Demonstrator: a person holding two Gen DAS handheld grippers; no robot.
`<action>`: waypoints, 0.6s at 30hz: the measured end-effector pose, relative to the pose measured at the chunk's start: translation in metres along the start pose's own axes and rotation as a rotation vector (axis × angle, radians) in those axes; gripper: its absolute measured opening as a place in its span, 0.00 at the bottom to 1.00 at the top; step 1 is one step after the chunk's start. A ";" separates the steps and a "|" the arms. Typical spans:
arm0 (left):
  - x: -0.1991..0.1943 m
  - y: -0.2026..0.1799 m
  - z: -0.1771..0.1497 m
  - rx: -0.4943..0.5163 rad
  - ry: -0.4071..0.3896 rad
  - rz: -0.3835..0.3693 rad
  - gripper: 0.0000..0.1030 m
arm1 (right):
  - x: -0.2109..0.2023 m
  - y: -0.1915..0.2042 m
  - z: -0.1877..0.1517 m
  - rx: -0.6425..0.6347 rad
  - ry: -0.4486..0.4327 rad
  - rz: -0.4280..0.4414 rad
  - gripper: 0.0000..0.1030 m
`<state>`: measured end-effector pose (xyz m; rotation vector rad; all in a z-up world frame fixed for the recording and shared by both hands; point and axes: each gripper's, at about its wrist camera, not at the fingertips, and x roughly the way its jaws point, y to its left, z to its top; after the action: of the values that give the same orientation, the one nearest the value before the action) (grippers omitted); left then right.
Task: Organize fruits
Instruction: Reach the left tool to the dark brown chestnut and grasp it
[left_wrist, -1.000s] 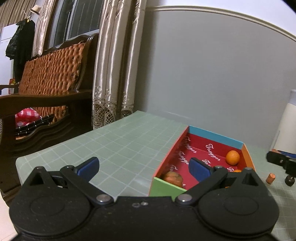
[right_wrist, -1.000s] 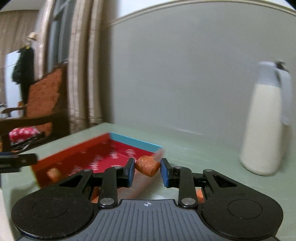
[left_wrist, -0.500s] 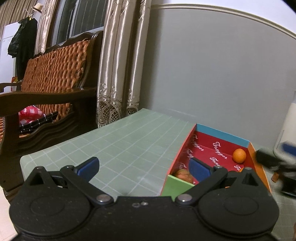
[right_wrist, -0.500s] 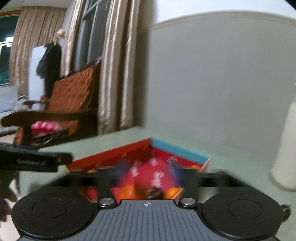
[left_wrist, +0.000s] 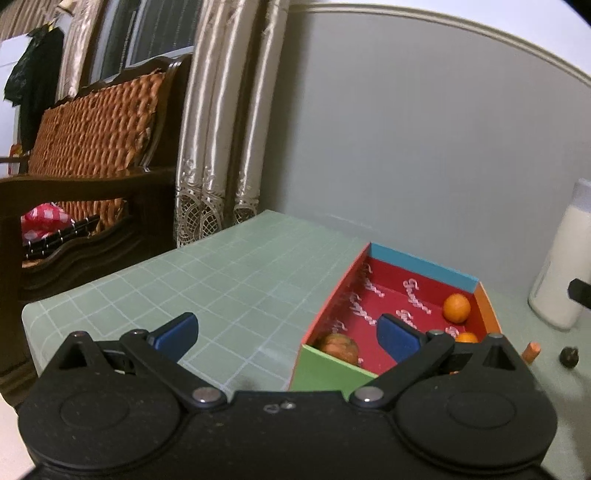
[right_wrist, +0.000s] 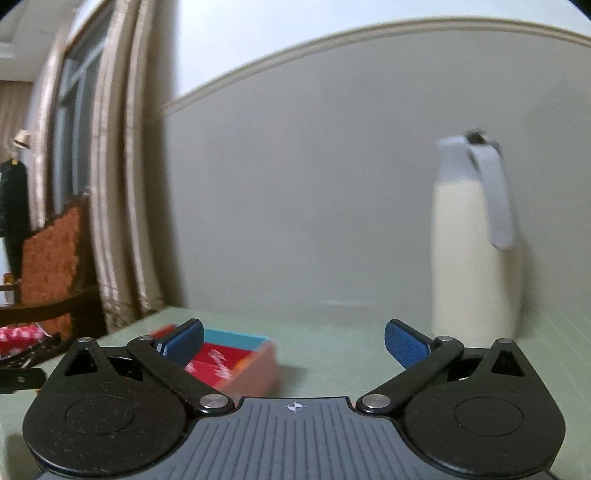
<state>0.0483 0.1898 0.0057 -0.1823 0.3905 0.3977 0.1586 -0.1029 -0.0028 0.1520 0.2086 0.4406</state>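
From the left wrist, the left gripper (left_wrist: 287, 331) hung with its jaws spread wide and nothing between them, pointed at the near left corner of the red box (left_wrist: 421, 264) on the green gridded mat (left_wrist: 221, 273). Inside the box, a brown wrinkled fruit (left_wrist: 338, 347) sat in the near corner, an orange (left_wrist: 456, 303) toward the far right corner, and a second orange (left_wrist: 466, 337) showed partly behind the right finger. Outside the box, to its right, lay a small orange piece (left_wrist: 532, 350) and a dark round piece (left_wrist: 569, 356), near the white flask (left_wrist: 561, 273). These loose pieces lay well to the right of this gripper, so the right hand was probably the nearer one.

From the right wrist, the right gripper (right_wrist: 294, 341) was released, its jaws having just been opening, and empty. The red box lay low and left of it, blurred, partly behind the left finger; the white flask stood ahead to the right. The loose pieces were not visible here.
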 end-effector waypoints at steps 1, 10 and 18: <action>0.000 -0.003 0.000 0.014 0.000 0.005 0.94 | -0.002 -0.005 0.001 0.007 0.006 -0.010 1.00; -0.005 -0.032 0.000 -0.013 -0.012 -0.097 0.94 | -0.022 -0.037 0.002 0.008 0.025 -0.067 1.00; -0.007 -0.081 -0.007 0.082 -0.021 -0.142 0.94 | -0.050 -0.070 0.003 -0.009 0.019 -0.130 1.00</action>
<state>0.0732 0.1120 0.0096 -0.1251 0.3705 0.2433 0.1434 -0.1876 -0.0045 0.1245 0.2336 0.3137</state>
